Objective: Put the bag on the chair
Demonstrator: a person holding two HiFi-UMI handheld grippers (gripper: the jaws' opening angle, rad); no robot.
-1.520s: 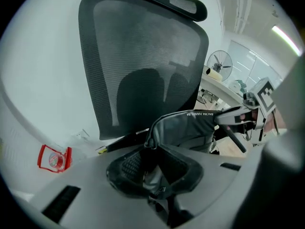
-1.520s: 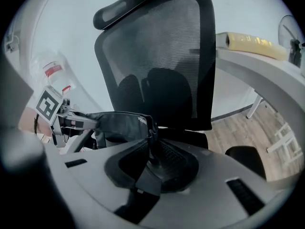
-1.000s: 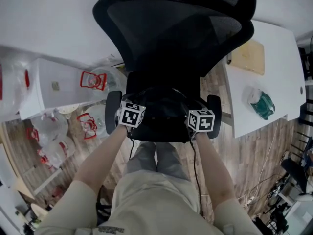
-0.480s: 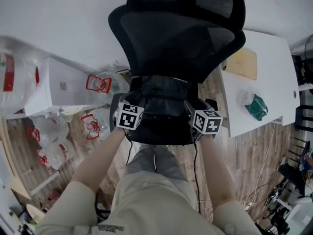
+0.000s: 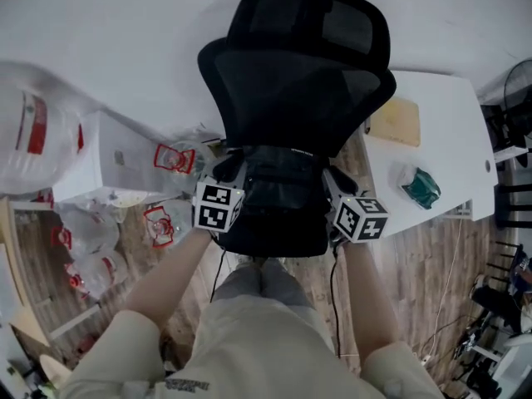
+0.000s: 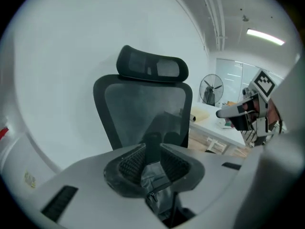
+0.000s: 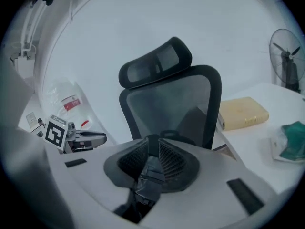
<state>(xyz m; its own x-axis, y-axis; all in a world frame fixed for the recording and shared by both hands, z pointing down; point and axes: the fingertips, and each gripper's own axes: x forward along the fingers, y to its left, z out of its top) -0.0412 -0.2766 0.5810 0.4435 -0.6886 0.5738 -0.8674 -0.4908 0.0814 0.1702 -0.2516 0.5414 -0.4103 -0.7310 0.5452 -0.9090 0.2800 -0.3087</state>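
A black mesh office chair (image 5: 299, 81) with a headrest stands in front of me, its seat (image 5: 274, 238) low between my arms. A black bag (image 5: 283, 185) hangs above the seat, stretched between both grippers. My left gripper (image 5: 233, 167) grips the bag's left side and my right gripper (image 5: 331, 179) its right side. In the left gripper view, the left gripper (image 6: 152, 152) has dark zippered bag fabric (image 6: 155, 176) pinched between its pads. The right gripper (image 7: 153, 149) likewise pinches bag fabric (image 7: 147, 176). Both pairs of jaws have just been closing, with the fabric between them.
A white table (image 5: 453, 131) stands to the right with a tan box (image 5: 396, 121) and a teal bundle (image 5: 420, 186). At the left are a white cabinet (image 5: 116, 160) and clear plastic bags with red print (image 5: 169, 158) on the wood floor. A fan (image 6: 211, 88) stands beyond the table.
Both grippers have risen together with the bag, which has come up from the seat toward the backrest. More of the chair's headrest shows now.
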